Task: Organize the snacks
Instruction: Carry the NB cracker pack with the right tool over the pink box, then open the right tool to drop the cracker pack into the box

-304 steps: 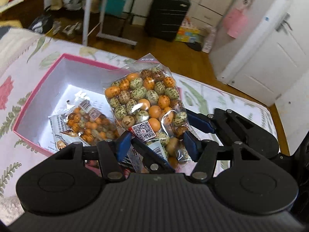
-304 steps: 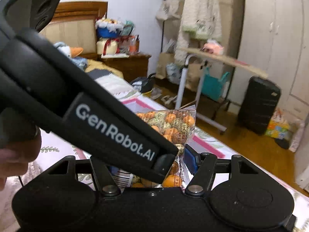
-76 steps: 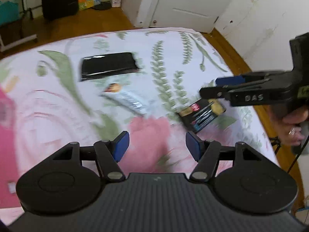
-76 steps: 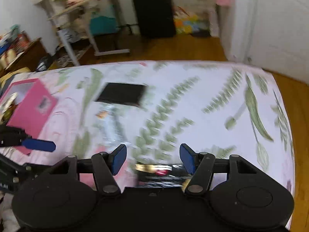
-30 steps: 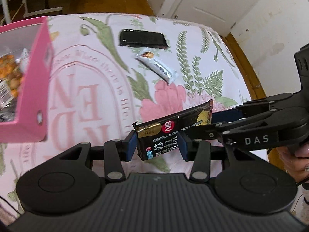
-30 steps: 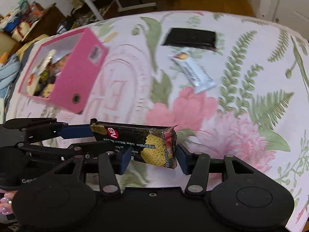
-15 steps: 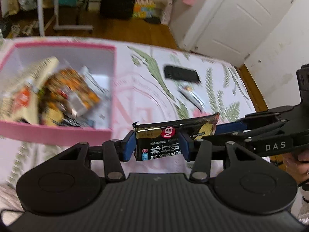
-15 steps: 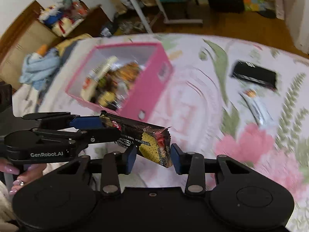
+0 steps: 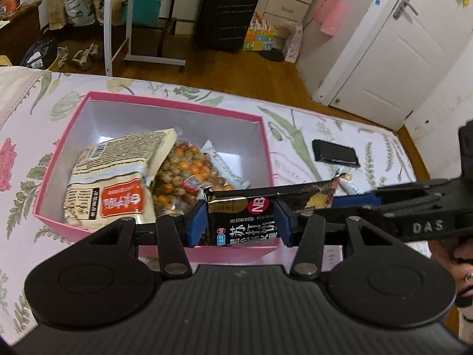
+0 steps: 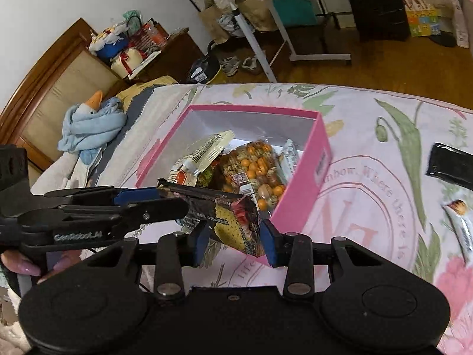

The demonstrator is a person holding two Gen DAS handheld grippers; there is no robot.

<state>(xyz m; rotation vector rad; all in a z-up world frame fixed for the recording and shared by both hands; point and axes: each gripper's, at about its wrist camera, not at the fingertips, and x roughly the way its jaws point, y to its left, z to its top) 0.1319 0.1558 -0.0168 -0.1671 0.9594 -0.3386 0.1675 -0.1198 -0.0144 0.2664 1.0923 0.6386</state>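
Note:
A black cracker pack [image 9: 245, 210] hangs in the air, held at both ends. My left gripper [image 9: 241, 222] is shut on its labelled end, and my right gripper [image 10: 235, 236] is shut on the end with the yellow picture [image 10: 233, 224]. The pack hovers over the near wall of the open pink box [image 9: 174, 108], which rests on the flowered bedsheet. Inside the box lie a cream bag [image 9: 118, 171], a clear bag of orange and green balls [image 9: 183, 171] and a white wrapper. In the right wrist view the left gripper [image 10: 165, 198] reaches in from the left.
On the sheet to the right of the box lie a flat black pack [image 9: 335, 153] and a white snack bar [image 10: 464, 230]. A blue plush duck [image 10: 91, 121] sits at the head of the bed. Beyond the bed's far edge are the wooden floor, a table and a suitcase.
Both grippers have carried the cracker pack together across the sheet to the pink box, and a little higher. The right gripper's jaws have narrowed on the pack.

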